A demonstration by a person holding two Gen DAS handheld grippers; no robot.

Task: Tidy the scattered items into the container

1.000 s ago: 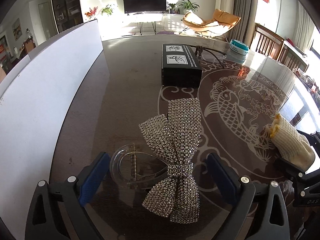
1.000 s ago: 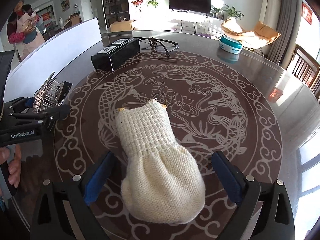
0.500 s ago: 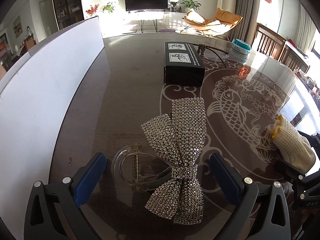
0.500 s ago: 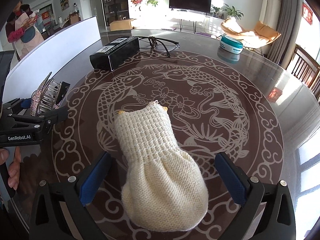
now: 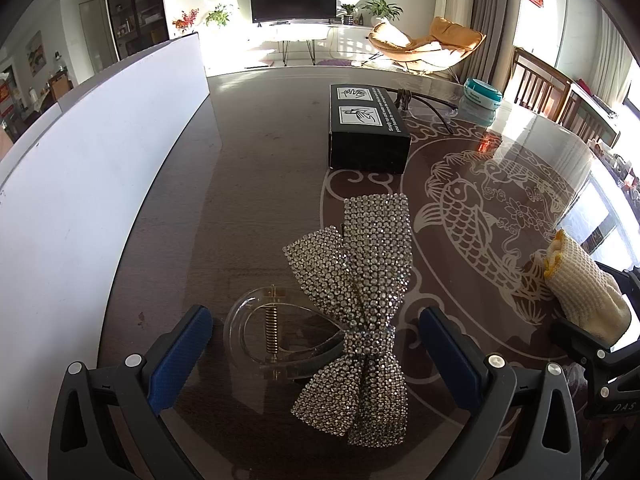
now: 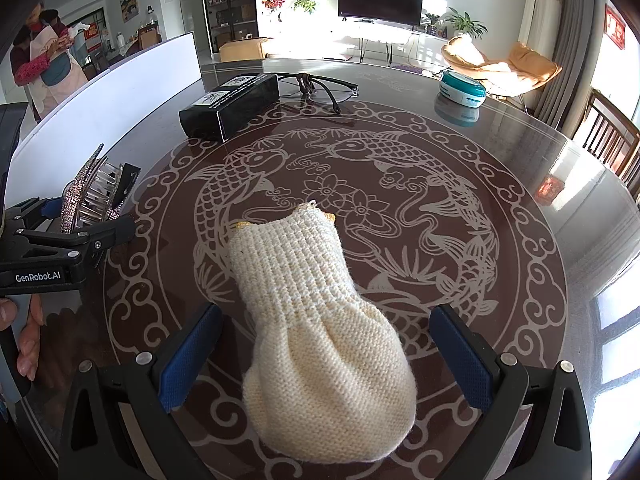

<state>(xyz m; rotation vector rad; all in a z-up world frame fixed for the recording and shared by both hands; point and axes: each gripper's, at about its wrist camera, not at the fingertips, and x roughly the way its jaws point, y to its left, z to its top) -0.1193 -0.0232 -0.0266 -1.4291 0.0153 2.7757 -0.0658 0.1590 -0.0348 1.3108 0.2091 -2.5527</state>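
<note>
Both spread wide: left gripper [image 5: 316, 354] straddling rhinestone bow clip [image 5: 360, 316] near-centre, right gripper [image 6: 326, 354] around knit pouch [image 6: 320, 320]. Risk: glossy table [image 6: 520, 184], clip skidding on closure.

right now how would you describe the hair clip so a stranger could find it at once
On the round dark table with the white fish pattern, look near the edge by the white board, between the left gripper's open blue pads. The hair clip lies there: a clear plastic claw with a spring, topped by a rhinestone bow, the only sparkling thing on the table.
</note>
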